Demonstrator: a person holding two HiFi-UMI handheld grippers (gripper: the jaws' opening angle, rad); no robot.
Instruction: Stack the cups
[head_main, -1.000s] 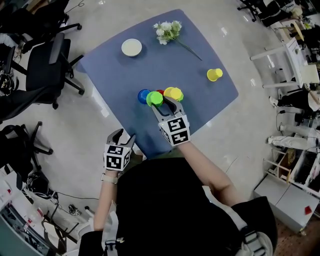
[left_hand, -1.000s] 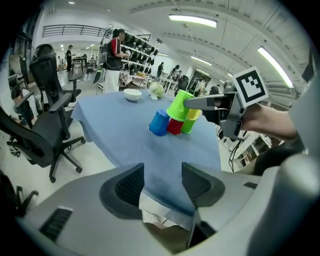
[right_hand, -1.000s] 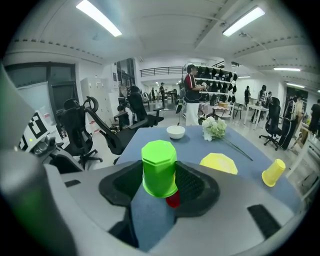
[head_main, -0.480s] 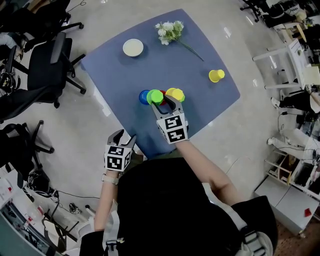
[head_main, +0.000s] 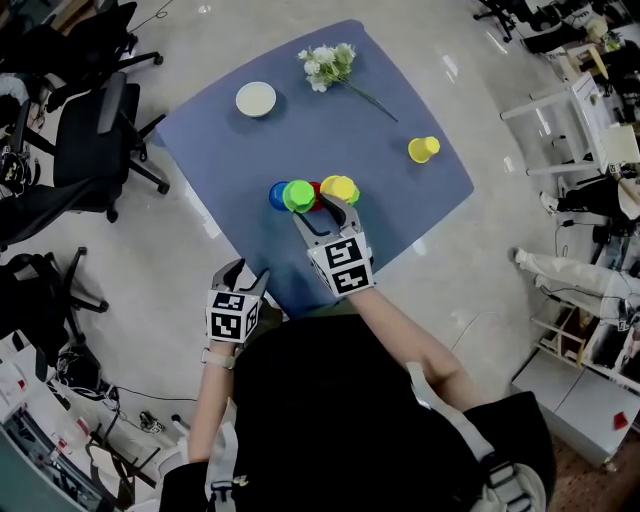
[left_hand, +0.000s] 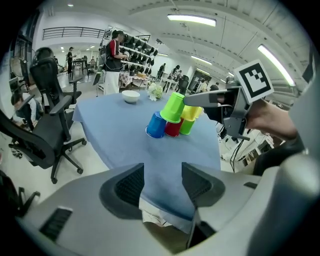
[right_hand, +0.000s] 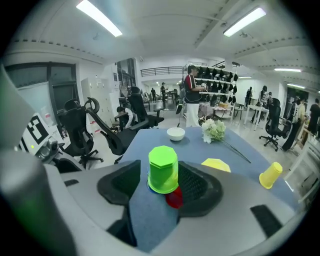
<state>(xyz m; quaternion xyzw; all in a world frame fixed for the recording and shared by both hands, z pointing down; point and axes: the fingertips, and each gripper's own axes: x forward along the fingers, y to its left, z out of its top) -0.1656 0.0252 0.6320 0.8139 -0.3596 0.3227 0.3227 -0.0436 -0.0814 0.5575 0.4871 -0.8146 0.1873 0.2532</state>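
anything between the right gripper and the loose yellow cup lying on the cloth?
The right gripper, whose jaws have just been opening, has the green cup between them; the stacked yellow cup sits beside. Beyond, only bare cloth before the loose yellow cup.

One camera on the person's head looks steeply down from high over the blue table (head_main: 380, 150). The left gripper view sits low at the table's near edge, facing its far side; the right gripper view sits farther in, close against the cluster of cups (head_main: 300, 195). All three share those cups, the white bowl (head_main: 255, 98) and the flowers (head_main: 327, 62).
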